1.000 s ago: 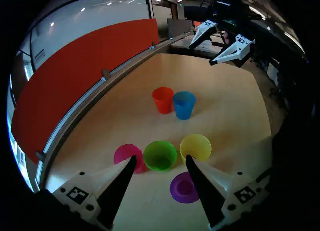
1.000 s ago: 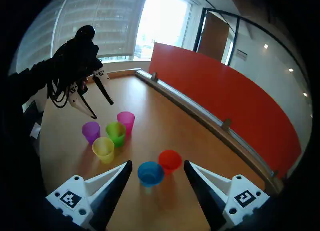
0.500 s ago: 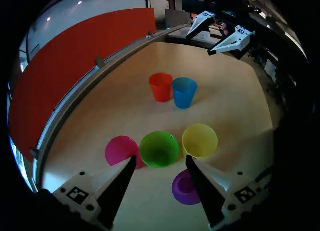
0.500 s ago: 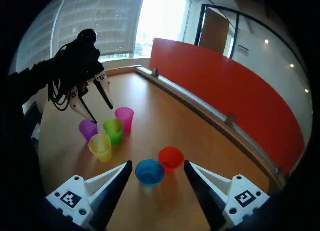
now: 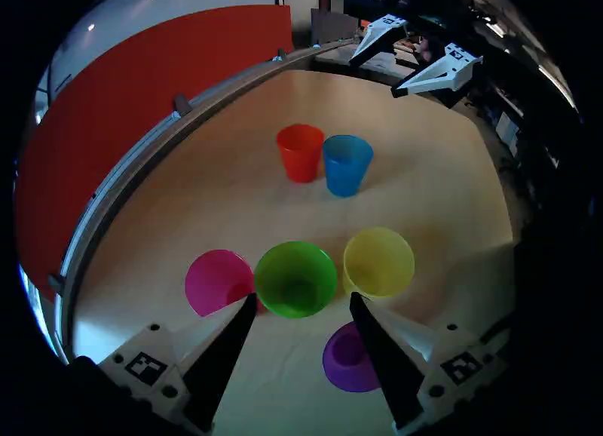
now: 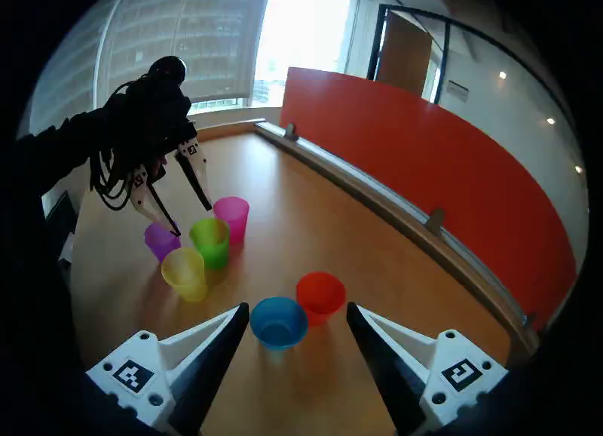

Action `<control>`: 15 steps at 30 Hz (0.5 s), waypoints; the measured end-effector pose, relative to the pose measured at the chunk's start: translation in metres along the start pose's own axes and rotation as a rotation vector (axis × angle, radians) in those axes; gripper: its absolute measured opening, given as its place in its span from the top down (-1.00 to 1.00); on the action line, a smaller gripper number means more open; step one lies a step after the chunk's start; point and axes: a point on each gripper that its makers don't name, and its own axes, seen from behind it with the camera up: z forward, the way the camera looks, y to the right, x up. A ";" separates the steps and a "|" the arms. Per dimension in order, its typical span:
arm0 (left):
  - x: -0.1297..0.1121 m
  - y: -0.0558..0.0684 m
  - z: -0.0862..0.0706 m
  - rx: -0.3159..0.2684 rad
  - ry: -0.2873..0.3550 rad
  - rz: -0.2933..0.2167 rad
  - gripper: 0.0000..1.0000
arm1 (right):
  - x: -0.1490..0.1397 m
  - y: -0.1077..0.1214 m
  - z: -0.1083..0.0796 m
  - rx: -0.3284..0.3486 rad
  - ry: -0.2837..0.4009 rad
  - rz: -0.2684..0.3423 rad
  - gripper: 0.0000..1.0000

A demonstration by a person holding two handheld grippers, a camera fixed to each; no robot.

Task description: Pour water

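Six plastic cups stand upright on a wooden table (image 5: 422, 179). In the left gripper view, a green cup (image 5: 295, 278) sits just beyond my open left gripper (image 5: 300, 306), with a pink cup (image 5: 218, 282) to its left, a yellow cup (image 5: 378, 262) to its right and a purple cup (image 5: 348, 357) under the right finger. Farther off stand an orange cup (image 5: 300, 152) and a blue cup (image 5: 347, 164). In the right gripper view, the blue cup (image 6: 278, 323) lies just ahead of my open right gripper (image 6: 297, 313), the orange cup (image 6: 320, 293) beside it. Nothing is held.
A red partition (image 5: 136, 104) on a metal rail runs along one table side. In the right gripper view, a person's dark sleeve and cables hold the left gripper (image 6: 175, 202) over the four clustered cups (image 6: 200, 244). Bright windows stand behind. The right gripper (image 5: 422, 62) hangs above the table's far end.
My left gripper has lowered and moved forward toward the green cup, which looks larger. My right gripper has edged closer to the blue cup. Both stay open.
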 end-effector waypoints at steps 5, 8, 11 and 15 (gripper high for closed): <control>-0.003 0.001 0.004 -0.006 -0.012 -0.004 -0.83 | -0.004 0.001 0.001 -0.001 -0.005 -0.001 -1.00; -0.004 0.002 0.005 -0.010 -0.021 -0.005 -0.83 | -0.006 0.003 0.001 -0.001 -0.005 0.001 -1.00; -0.006 -0.001 0.007 -0.005 -0.035 -0.013 -0.83 | -0.007 0.003 0.001 0.001 -0.004 0.002 -1.00; -0.009 -0.003 0.010 -0.006 -0.051 -0.026 -0.82 | -0.008 0.003 0.002 0.001 -0.004 0.002 -1.00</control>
